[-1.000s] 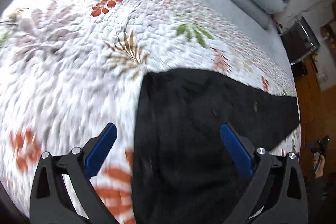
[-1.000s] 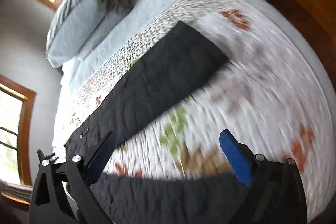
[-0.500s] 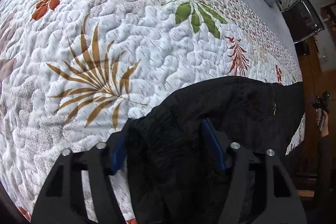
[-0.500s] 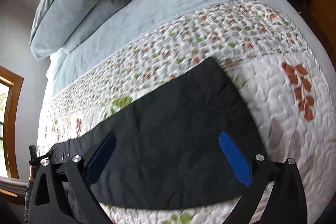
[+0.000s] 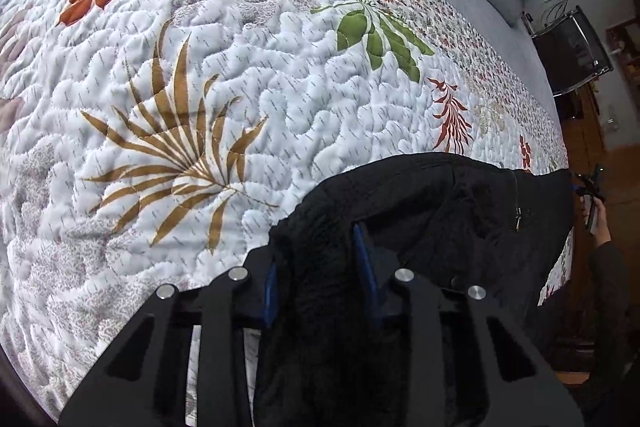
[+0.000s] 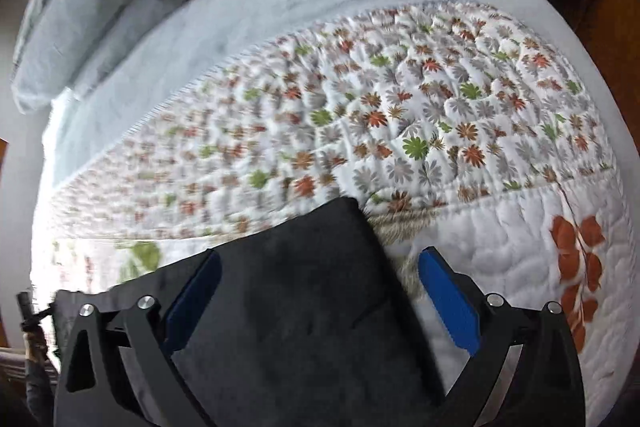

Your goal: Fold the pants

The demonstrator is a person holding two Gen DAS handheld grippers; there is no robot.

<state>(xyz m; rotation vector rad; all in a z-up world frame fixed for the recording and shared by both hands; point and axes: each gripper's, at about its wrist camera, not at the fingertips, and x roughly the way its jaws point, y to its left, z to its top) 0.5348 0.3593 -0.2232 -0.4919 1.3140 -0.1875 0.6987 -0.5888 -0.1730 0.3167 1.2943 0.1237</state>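
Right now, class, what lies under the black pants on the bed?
The floral quilt lies directly under the black pants, showing all around their edges. Whatever pattern or object sits beneath the fabric itself is covered and cannot be seen.

The pants [image 5: 440, 211] are matt black cloth, faintly fuzzy. The quilt [image 5: 280, 99] beneath is puckered, stitched cotton-like fabric — printed leaves, soft sheen. The left gripper [image 5: 320, 267] has matt black plastic arms, blue pads [image 6: 448, 291] and bright metal screws; the pillow [image 6: 80, 7] — smooth grey cloth.
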